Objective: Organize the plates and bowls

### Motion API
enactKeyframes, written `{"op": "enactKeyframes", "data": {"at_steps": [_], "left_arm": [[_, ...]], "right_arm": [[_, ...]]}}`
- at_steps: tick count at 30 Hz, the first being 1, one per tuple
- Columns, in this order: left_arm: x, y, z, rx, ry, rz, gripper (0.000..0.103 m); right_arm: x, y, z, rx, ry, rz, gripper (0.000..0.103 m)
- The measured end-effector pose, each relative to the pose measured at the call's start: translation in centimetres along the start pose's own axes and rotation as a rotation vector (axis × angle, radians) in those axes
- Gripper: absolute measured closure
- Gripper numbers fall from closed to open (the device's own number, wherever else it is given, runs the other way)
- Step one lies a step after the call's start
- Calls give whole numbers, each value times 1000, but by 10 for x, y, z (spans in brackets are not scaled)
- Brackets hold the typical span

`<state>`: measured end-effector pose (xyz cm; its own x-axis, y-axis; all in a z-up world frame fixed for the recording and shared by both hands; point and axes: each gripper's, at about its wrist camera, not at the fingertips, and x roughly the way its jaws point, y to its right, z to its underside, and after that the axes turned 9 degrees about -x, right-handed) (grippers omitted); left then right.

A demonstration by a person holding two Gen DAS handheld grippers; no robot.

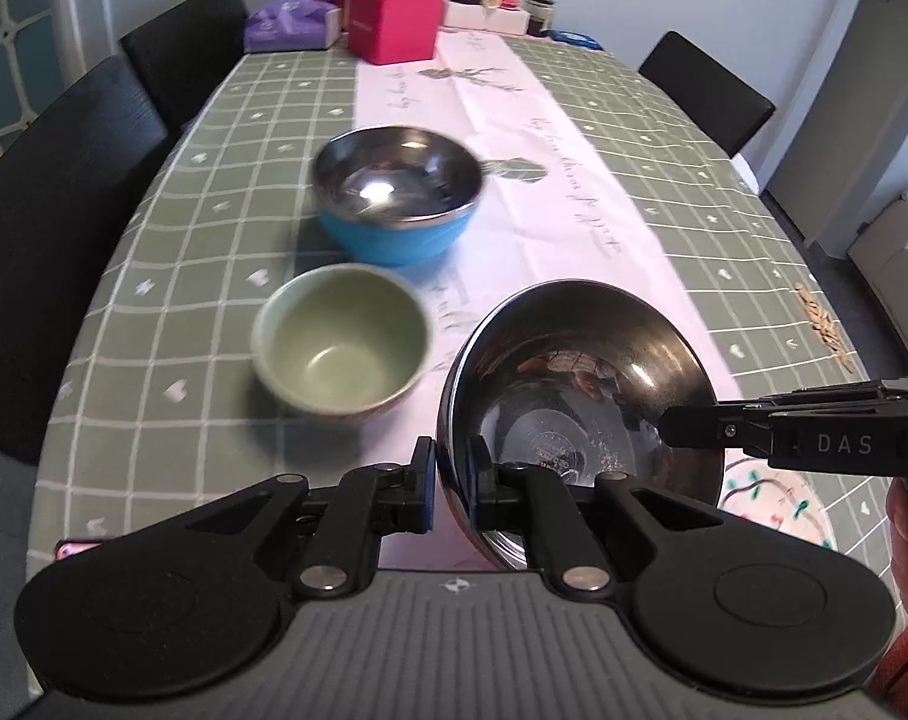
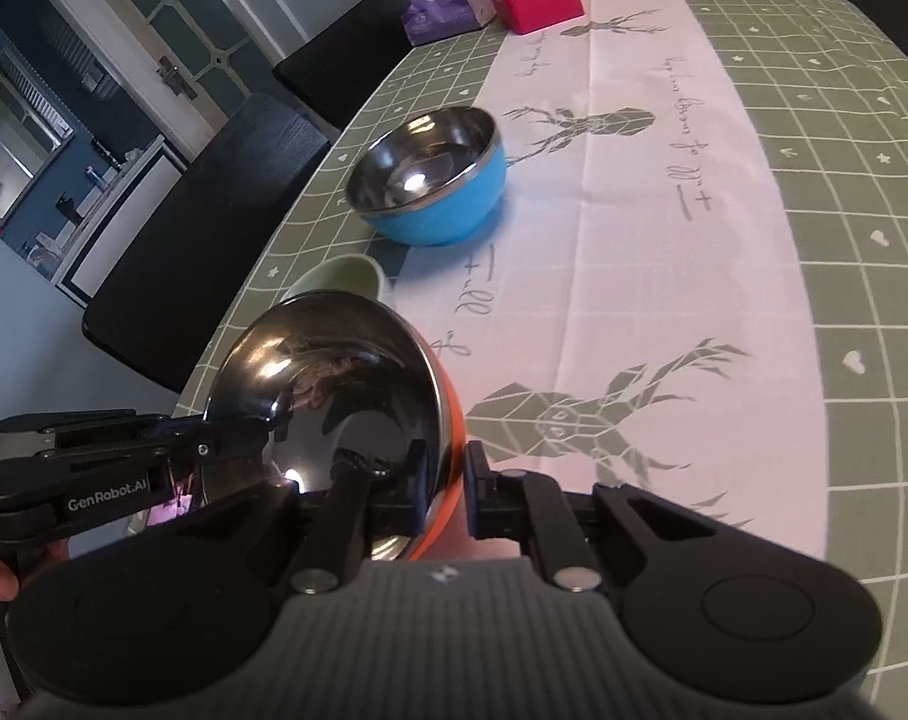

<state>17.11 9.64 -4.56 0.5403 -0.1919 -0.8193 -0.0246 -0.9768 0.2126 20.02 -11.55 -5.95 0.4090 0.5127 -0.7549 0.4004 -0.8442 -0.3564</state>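
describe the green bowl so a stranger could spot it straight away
Start at the green checked tablecloth and its left edge of the white runner. The green bowl sits just nearer than the blue steel-lined bowl. It alone is matte pale green inside, not shiny metal.

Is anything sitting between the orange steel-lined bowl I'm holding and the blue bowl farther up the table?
Yes. The green bowl stands on the tablecloth just this side of the blue bowl, left of the orange bowl that the left gripper and right gripper clamp by its rim. Lifted over it, nothing else visible blocks the way.
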Motion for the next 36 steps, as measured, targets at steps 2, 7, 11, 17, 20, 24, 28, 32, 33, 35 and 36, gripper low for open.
{"op": "enactKeyframes", "data": {"at_steps": [2,7,11,17,20,24,28,32,33,35,36], "left_arm": [[8,18,-4,9,-5,12,92],[32,54,-9,10,-31,49,92],[51,76,-11,35,-75,62,92],[66,92,-14,61,-119,81,92],[68,99,-17,81,-124,85,92],[71,101,-18,90,-124,94,91],[77,99,-23,78,-130,102,91],[81,92,-27,52,-125,113,92],[81,90,-28,48,-120,114,92],[82,87,-30,38,-112,114,92],[82,85,-30,32,-109,115,92]], "right_arm": [[-9,16,-4,13,-6,21,95],[-25,58,-11,51,-33,75,96],[-28,87,-14,82,-71,100,96],[-27,112,-8,130,-112,101,96],[-27,116,-9,128,-123,114,97],[-24,121,-12,132,-132,125,97],[-22,122,-15,134,-129,132,97],[-18,125,-20,149,-122,128,97],[-17,125,-22,151,-119,126,97],[-15,124,-25,151,-114,124,97],[-13,124,-27,152,-112,123,97]]}}
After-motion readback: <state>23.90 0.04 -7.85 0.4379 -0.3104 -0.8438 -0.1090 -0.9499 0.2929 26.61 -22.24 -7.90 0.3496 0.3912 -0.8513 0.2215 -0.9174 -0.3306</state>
